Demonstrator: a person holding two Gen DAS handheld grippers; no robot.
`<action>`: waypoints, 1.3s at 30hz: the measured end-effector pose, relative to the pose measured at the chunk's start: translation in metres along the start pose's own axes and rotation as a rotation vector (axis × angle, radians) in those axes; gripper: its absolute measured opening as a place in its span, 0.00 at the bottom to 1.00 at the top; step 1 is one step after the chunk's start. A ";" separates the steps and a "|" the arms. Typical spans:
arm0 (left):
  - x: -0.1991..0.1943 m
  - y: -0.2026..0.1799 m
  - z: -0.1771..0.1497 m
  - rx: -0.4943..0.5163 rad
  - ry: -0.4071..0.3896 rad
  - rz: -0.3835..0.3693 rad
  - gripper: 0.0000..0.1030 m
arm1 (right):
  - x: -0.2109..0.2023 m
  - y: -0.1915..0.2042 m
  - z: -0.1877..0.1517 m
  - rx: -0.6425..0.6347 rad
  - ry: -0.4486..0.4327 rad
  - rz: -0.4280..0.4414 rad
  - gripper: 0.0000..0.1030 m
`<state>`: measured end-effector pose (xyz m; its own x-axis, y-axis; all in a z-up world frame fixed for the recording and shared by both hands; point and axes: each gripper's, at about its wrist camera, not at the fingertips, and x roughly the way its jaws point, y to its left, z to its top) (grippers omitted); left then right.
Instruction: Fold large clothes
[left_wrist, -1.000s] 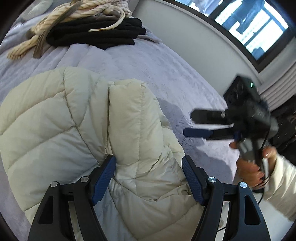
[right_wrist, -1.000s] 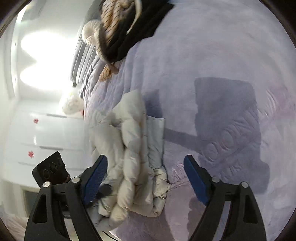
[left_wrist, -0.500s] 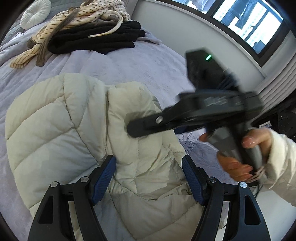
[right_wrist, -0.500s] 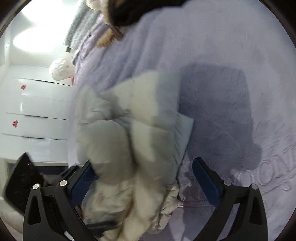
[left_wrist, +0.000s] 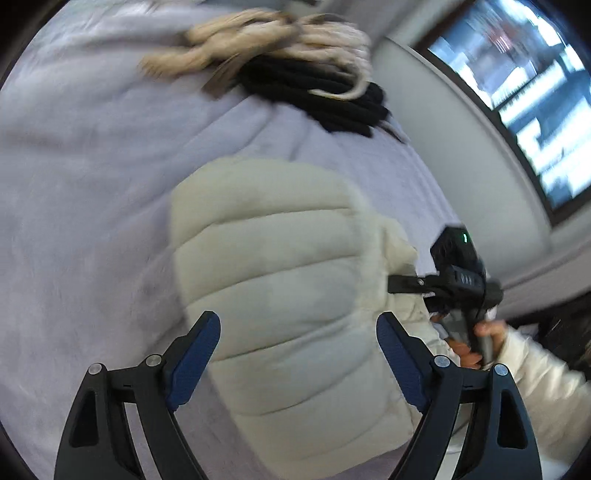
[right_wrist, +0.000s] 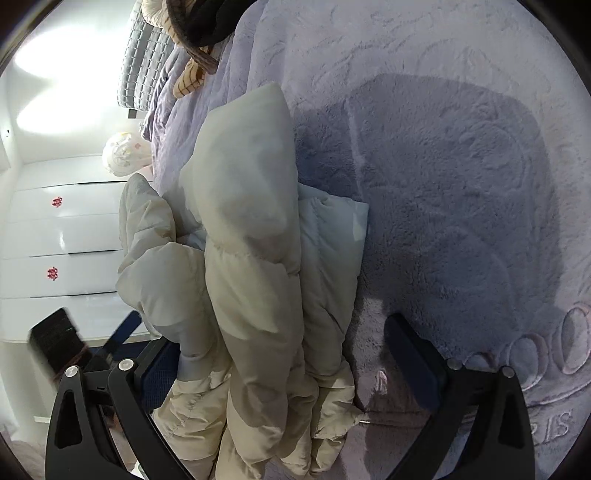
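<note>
Daylit, motion blur, fisheye warp.

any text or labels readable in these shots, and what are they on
"OOO": partial embossed letters on the lilac blanket, cut off by the frame edge.
"IS": end of a smaller embossed word below it; the rest is unreadable.
Red marks on the white drawers: too small to read.
Right gripper body marking: blurred.

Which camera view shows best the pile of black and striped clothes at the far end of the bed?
The left wrist view. There the pile of clothes lies whole on the bed, beyond the puffer jacket, though blurred by motion. The right wrist view is sharper but shows only an edge of the pile, cut off at the top of the frame.
</note>
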<state>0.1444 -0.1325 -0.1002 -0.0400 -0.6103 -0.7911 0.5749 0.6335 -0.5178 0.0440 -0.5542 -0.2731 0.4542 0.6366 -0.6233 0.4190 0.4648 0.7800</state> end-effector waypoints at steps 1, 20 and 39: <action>0.000 0.017 -0.001 -0.065 0.012 -0.052 0.85 | 0.003 0.002 0.003 -0.001 0.001 0.003 0.98; 0.096 0.080 -0.016 -0.287 0.122 -0.319 0.93 | 0.025 -0.001 0.012 -0.014 0.013 0.110 0.98; 0.032 0.032 -0.018 -0.079 0.058 -0.114 0.82 | 0.025 0.040 -0.032 0.077 -0.068 0.107 0.49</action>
<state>0.1466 -0.1230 -0.1480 -0.1499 -0.6536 -0.7419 0.4982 0.5982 -0.6276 0.0466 -0.5004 -0.2556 0.5508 0.6354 -0.5412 0.4234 0.3461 0.8372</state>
